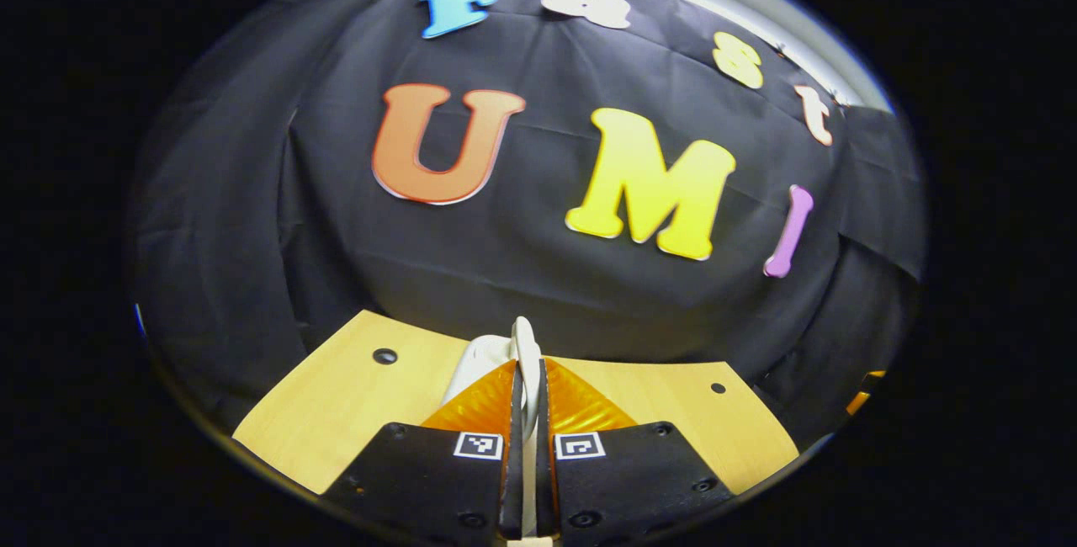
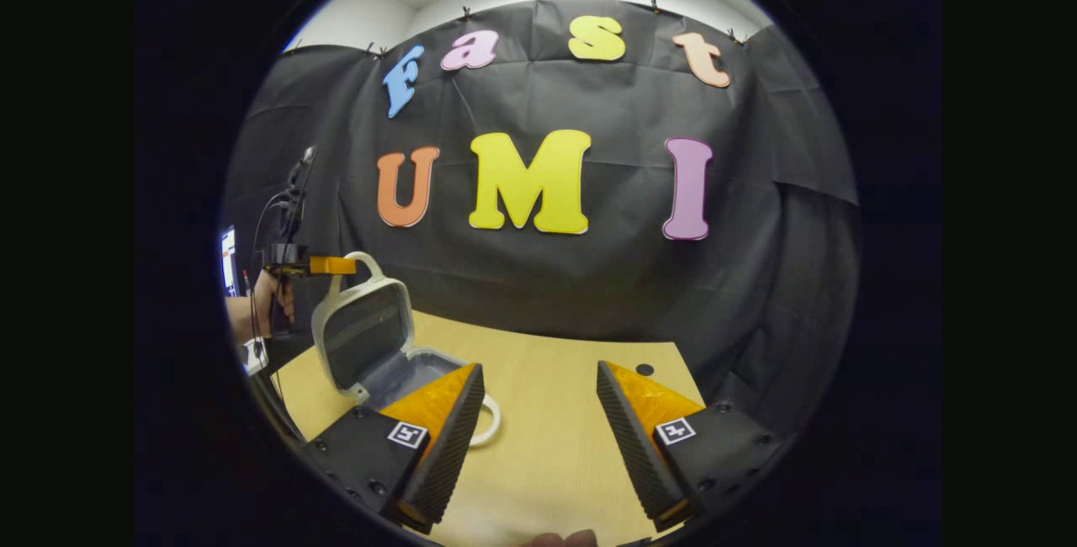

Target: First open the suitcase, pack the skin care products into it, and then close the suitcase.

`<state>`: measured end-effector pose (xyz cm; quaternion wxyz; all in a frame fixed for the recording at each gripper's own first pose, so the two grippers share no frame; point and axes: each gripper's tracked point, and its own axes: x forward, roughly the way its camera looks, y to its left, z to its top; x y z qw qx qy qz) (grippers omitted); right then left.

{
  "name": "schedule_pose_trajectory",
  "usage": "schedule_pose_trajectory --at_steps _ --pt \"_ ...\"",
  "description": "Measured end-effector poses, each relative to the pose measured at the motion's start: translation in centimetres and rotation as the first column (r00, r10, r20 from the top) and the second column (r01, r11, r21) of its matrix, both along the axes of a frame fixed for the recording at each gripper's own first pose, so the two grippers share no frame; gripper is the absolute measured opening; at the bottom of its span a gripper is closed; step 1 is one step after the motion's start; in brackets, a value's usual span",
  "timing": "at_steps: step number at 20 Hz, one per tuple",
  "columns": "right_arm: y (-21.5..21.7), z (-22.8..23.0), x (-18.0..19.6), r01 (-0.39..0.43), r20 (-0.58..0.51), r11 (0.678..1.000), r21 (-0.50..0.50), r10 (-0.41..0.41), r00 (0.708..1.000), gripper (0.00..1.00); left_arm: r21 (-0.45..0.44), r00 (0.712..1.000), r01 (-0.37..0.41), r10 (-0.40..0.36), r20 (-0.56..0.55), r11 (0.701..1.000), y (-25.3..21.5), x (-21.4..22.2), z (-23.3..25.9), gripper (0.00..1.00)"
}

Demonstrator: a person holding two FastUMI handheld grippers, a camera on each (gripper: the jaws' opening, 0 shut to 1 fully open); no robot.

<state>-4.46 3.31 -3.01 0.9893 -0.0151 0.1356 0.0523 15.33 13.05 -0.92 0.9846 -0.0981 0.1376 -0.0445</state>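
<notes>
Right gripper view: my left gripper (image 2: pixel 341 265) clamps the lid handle (image 2: pixel 363 259) of the suitcase (image 2: pixel 362 341), far left; my right gripper (image 2: pixel 538 412) gapes, empty, nearer its open shell.

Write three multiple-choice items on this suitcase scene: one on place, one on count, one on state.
1. What does the left gripper hold?
A. the lid handle
B. a bottle
C. the table edge

2. How many handles show on the suitcase?
A. one
B. two
C. four

3. How is the suitcase lid?
A. shut flat
B. raised open
C. detached

Key: 1 A, its fingers pinch the white lid handle. 2 B, one on the lid, one on the base. 3 B, the lid stands up over the base on the wooden table; the right gripper is open.
</notes>
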Motion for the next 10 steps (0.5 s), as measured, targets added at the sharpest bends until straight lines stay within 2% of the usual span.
schedule_pose_trajectory --at_steps 5,10 --pt "-4.7 0.0 -1.7 0.085 -0.017 0.996 -0.023 -0.085 0.996 0.8 0.078 0.996 0.085 -0.085 -0.007 0.993 -10.5 -0.5 -4.3 0.09" --pt "-9.6 -1.3 -3.4 0.173 -0.064 0.983 -0.067 -0.177 0.982 0.8 0.166 0.976 0.192 -0.171 -0.134 0.967 -17.7 -0.8 -11.5 0.09"
